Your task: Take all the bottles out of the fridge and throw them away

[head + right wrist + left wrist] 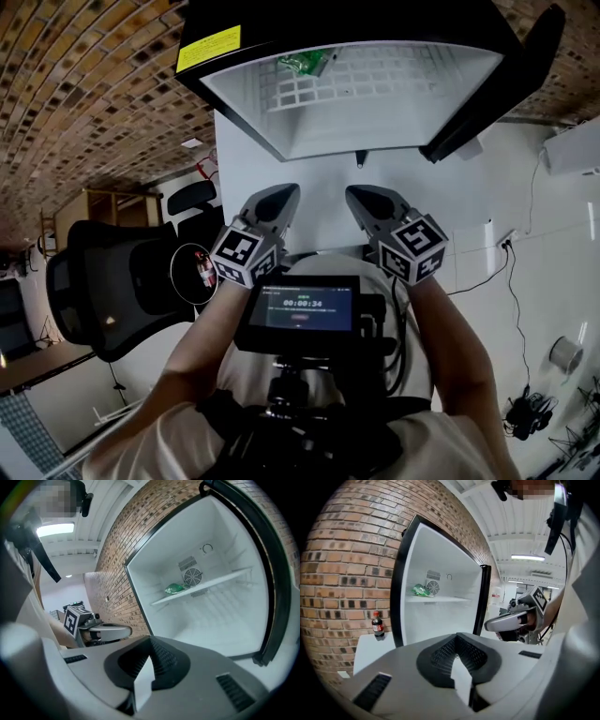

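Note:
The black fridge [281, 37] stands open in front of me, white inside. A green bottle [305, 64] lies on its wire shelf; it also shows in the left gripper view [420, 591] and the right gripper view [175, 588]. A dark cola bottle [378, 625] with a red cap stands upright on a white top left of the fridge, against the brick wall. My left gripper [279, 197] and right gripper [362, 197] are held side by side short of the fridge opening. Both are shut, nothing between their jaws, clear of both bottles.
The fridge door [502, 89] hangs open on the right. A black office chair [112, 281] stands behind on the left, beside a red fire extinguisher [200, 270]. A small screen [302, 309] sits on the person's chest rig. Brick wall [347, 573] runs left of the fridge.

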